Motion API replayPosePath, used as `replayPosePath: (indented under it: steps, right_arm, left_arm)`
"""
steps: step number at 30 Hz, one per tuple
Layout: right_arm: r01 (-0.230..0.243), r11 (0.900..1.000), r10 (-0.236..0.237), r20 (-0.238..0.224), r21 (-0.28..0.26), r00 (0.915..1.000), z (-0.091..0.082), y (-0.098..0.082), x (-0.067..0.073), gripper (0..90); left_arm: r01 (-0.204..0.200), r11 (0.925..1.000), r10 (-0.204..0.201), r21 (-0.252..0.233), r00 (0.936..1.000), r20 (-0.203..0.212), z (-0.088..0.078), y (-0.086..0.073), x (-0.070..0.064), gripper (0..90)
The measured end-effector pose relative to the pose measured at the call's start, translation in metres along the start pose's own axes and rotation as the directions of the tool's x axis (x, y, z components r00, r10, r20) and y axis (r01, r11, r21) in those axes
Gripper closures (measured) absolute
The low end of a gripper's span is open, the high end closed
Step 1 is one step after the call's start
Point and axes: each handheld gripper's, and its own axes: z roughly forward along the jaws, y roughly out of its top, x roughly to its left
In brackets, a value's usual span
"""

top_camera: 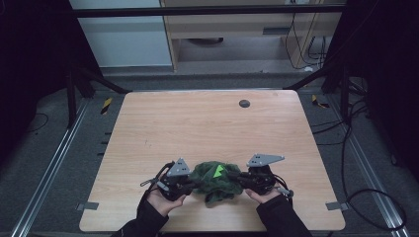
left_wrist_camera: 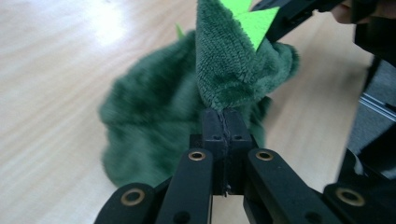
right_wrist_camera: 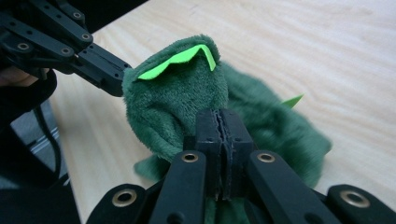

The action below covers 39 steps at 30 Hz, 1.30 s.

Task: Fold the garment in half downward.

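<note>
My hands sit low at the near edge of the table [top_camera: 148,123], the left gripper [top_camera: 190,186] pointing toward three o'clock and the right gripper [top_camera: 237,177] toward nine, facing each other. Both pairs of jaws are pinched tight on the green cloth [top_camera: 213,181]. It bunches between them, at twelve o'clock from each tip, the rest on the wood.

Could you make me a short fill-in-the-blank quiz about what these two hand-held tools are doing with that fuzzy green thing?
1. The green plush cloth lies on a table made of ____.
2. The left tool has its jaws ____ on the cloth.
3. The bright triangle on the cloth is lime ____.
4. The right tool grips the cloth's ____ side in the high view.

Missing words: wood; shut; green; right
</note>
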Motion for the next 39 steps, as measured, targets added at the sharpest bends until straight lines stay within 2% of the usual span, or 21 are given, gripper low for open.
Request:
replayPosePath:
  steps: [9,11,15,21,28,30,32,35,39]
  right_arm:
    - [-0.002,0.999,0.003,-0.023,0.037,0.9997,-0.002,-0.018,0.009,84.2]
    - [-0.006,0.999,0.007,-0.021,0.05,0.9998,-0.002,-0.023,0.009,82.9]
    - [-0.01,0.998,0.011,-0.022,0.054,0.9997,-0.002,-0.027,0.008,81.6]
    - [-0.016,1.0,0.016,-0.017,0.025,0.9997,-0.011,-0.024,0.009,80.4]
    - [-0.02,1.0,0.02,-0.003,-0.011,0.9998,-0.014,-0.017,0.007,87.0]
    - [-0.024,1.0,0.024,-0.003,-0.016,0.9997,-0.014,-0.015,0.007,89.2]
    - [-0.025,0.999,0.024,-0.006,-0.024,0.9997,-0.014,-0.012,0.008,89.6]
    - [-0.022,0.999,0.022,-0.004,-0.034,0.9998,-0.011,-0.009,0.009,89.8]
    - [-0.018,1.0,0.018,-0.012,-0.019,0.9998,-0.003,-0.008,0.01,89.8]
  left_arm:
    - [-0.019,0.9987,0.017,0.048,0.9988,0.046,0.012,-0.015,-0.019,89.8]
    - [-0.029,0.9974,0.026,0.066,0.9985,0.049,0.014,-0.017,-0.02,89.7]
    - [-0.028,0.9971,0.025,0.071,0.9986,0.047,0.014,-0.019,-0.021,89.2]
    - [0.001,0.9972,-0.002,0.075,0.9998,0.017,0.003,-0.025,-0.014,85.1]
    - [0.023,0.998,-0.023,0.059,0.9997,-0.01,-0.011,-0.031,-0.007,89.5]
    - [0.049,0.9981,-0.048,0.038,0.9981,-0.038,-0.016,-0.026,0.003,89.6]
    - [0.062,0.9978,-0.06,0.025,0.9969,-0.05,-0.015,-0.021,0.009,89.6]
    - [0.057,0.9982,-0.055,0.022,0.9966,-0.061,-0.009,-0.014,0.013,89.7]
    - [0.058,0.9977,-0.056,0.036,0.9968,-0.056,0.002,-0.012,0.015,89.7]
